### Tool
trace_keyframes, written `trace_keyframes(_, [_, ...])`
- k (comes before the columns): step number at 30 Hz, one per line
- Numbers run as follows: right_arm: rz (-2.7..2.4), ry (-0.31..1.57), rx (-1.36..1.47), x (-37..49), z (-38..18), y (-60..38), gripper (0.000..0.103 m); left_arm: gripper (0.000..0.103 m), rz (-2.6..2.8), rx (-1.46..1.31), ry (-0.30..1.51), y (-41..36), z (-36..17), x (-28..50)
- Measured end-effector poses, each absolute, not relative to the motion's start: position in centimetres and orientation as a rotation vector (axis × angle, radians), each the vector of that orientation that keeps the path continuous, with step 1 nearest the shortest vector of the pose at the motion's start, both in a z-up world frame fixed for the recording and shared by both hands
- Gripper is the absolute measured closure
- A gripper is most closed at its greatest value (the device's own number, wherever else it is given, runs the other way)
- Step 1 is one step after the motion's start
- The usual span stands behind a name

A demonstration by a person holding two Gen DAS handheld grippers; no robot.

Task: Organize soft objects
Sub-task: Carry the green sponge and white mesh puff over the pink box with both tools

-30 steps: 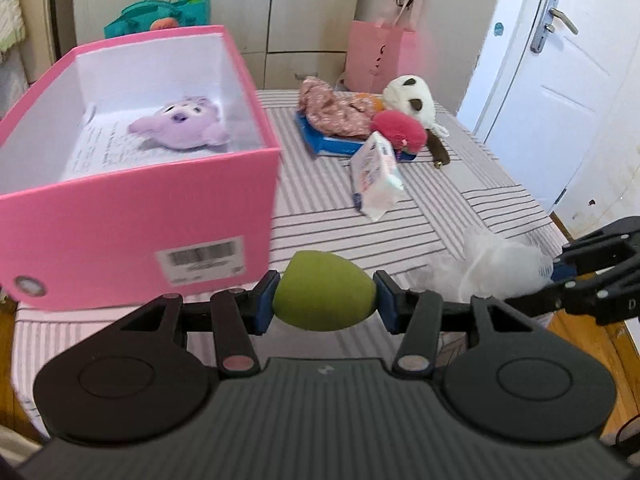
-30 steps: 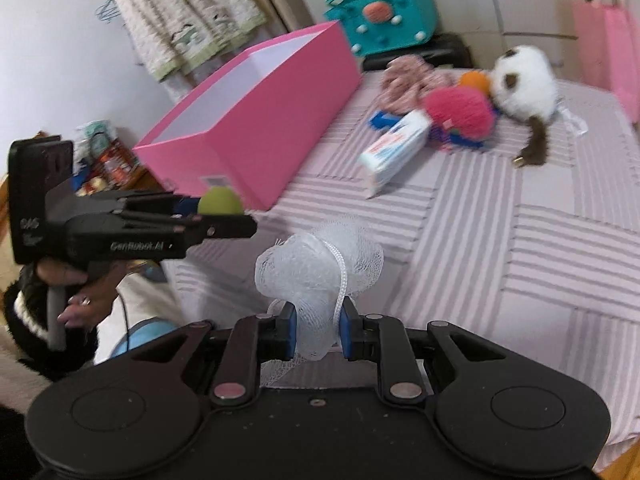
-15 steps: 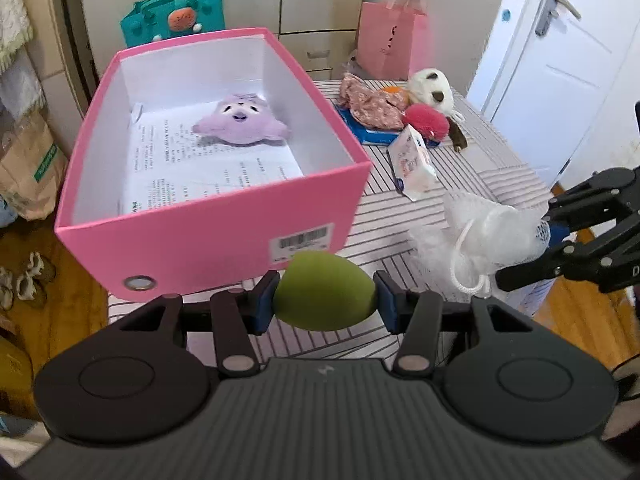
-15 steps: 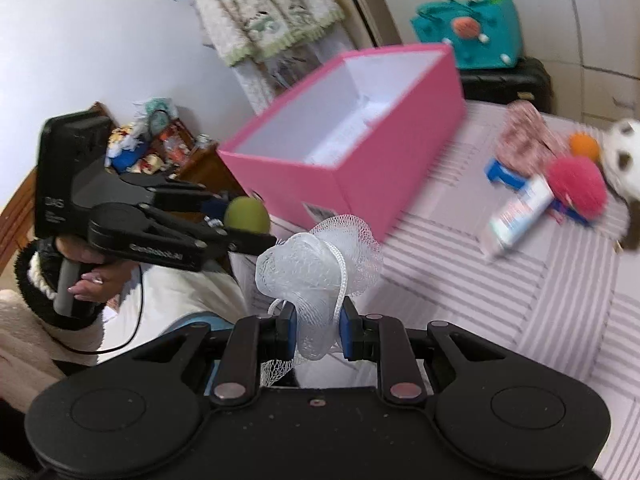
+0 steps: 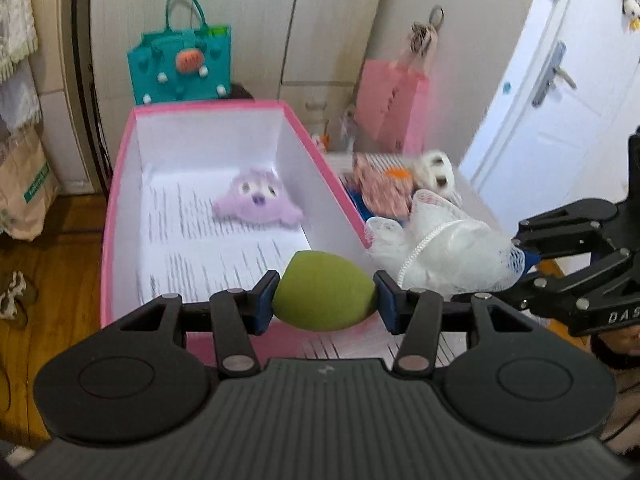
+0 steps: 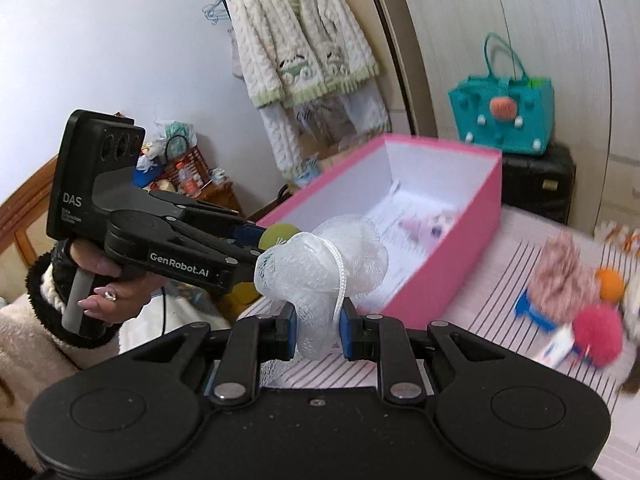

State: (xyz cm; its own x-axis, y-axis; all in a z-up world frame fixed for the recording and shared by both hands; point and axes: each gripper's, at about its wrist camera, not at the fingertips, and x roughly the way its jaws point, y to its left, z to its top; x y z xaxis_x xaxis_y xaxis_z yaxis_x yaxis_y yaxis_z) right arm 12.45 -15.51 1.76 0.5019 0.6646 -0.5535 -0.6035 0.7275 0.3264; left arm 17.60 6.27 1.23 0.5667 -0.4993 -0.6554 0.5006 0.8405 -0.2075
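Note:
My left gripper (image 5: 325, 300) is shut on a green egg-shaped sponge (image 5: 325, 296), held above the near end of the open pink box (image 5: 120, 184). A purple plush toy (image 5: 258, 204) lies inside the box on printed paper. My right gripper (image 6: 317, 330) is shut on a white mesh bath pouf (image 6: 324, 256); the pouf also shows in the left wrist view (image 5: 444, 248), just right of the box's near corner. The left gripper (image 6: 256, 248) with the sponge (image 6: 276, 236) shows in the right wrist view, close beside the pouf.
On the striped table (image 6: 500, 280) right of the box lie a pink patterned cloth (image 6: 560, 276), an orange ball (image 6: 610, 284), a pink fuzzy ball (image 6: 598, 330), a white packet (image 6: 556, 348) and a white plush (image 5: 436, 168). A teal bag (image 5: 180, 68) and a pink bag (image 5: 388, 108) stand behind.
Both grippers have risen and moved toward the box. The sponge now hangs over the box's near end and the pouf is beside its corner. Both grips are unchanged.

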Motion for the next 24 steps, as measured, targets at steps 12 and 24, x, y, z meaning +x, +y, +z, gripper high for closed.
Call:
trace_keyframes(12, [0.706,0.661,0.017,21.8,2.2,-13.0,0.079,0.051,-0.440,-0.008,0.727,6.8,1.1,27.0])
trace_keyframes(24, [0.632,0.752,-0.115,33.9,-0.9,-11.0,0.078,0.051,-0.390,-0.007,0.760,6.2,-1.1,35.6])
